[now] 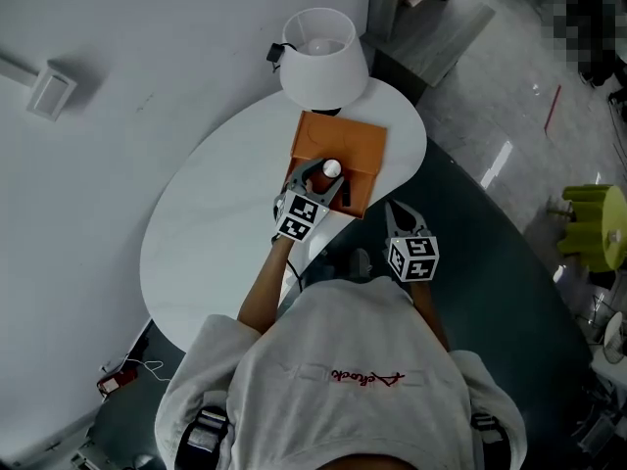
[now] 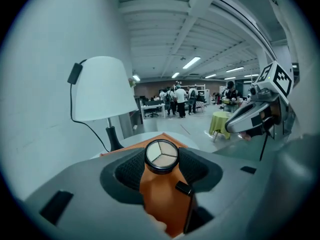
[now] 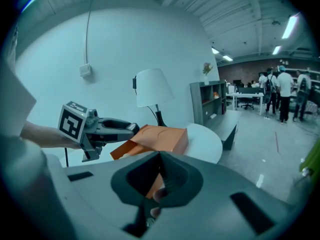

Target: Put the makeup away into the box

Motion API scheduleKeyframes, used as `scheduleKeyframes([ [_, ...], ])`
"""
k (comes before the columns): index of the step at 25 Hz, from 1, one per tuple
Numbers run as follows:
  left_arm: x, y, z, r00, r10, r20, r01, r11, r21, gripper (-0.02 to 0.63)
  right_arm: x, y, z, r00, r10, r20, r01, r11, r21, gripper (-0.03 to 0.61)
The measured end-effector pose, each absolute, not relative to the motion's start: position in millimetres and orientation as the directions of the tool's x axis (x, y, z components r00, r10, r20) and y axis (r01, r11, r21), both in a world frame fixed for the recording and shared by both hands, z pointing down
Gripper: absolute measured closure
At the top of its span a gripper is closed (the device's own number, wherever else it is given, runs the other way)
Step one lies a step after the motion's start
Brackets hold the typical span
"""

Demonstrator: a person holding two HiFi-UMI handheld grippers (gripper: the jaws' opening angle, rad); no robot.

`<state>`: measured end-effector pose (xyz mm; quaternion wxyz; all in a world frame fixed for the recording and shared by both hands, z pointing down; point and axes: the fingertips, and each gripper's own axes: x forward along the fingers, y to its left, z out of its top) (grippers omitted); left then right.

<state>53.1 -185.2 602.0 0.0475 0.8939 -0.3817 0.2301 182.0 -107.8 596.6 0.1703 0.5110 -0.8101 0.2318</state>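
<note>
The left hand-held gripper (image 1: 321, 176) is reaching out over the white oval counter (image 1: 211, 213) and is clamping a round compact (image 2: 161, 155) between its two dark ribbed pads, one pad pressing on each side of the black rim. The compact is showing a pale pan split into three wedges, and it is sitting over the near, open part of the orange box (image 1: 343, 137), with orange surface lying directly under it in the left gripper view; whether it is touching the box or hanging just above it cannot be told. The box is lying near the middle of the counter, its closed lid with a faint embossed circle facing up and its lower tray sticking out toward the person. Just behind the box a lamp (image 1: 321, 55) with a white shade and a dark stem is standing at the far edge of the counter, its black cord running down the wall side. The right hand-held gripper (image 1: 392, 210) is hovering beside the near right corner of the box, close to the counter's edge and a little apart from the left one, pointing forward and slightly down. Its jaws are resting together, and its own view is showing no makeup between them; a small pale blur low in the gap is too unclear to name. The person's forearms are stretching forward from a light shirt.
</note>
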Motion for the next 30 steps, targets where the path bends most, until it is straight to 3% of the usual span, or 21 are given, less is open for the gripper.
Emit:
scheduleKeyframes([
  [4,63,-170,618,0.651,-0.557,0.515,-0.567,-0.808,-0.158,0.396,181,-109,599,-0.418,-0.745,0.519,-0.908,0.364,-0.209,0.558],
  [9,63,-146,656,0.594,-0.418,0.688,-0.22,-0.907,-0.36,0.396,171,-117,602,-0.433,-0.735,0.522,-0.9,0.378,-0.215,0.558],
  [12,58,-139,674,0.545,-0.366,0.754,-0.067,-0.916,-0.396,0.396,164,-121,604,-0.44,-0.726,0.528,-0.897,0.386,-0.216,0.558],
  [21,62,-141,700,0.542,-0.228,0.809,-0.034,-0.968,-0.25,0.396,160,-129,611,-0.433,-0.716,0.548,-0.9,0.379,-0.216,0.558],
  [30,63,-148,715,0.528,-0.179,0.83,-0.044,-0.982,-0.183,0.393,166,-138,615,-0.411,-0.719,0.56,-0.91,0.357,-0.21,0.558],
])
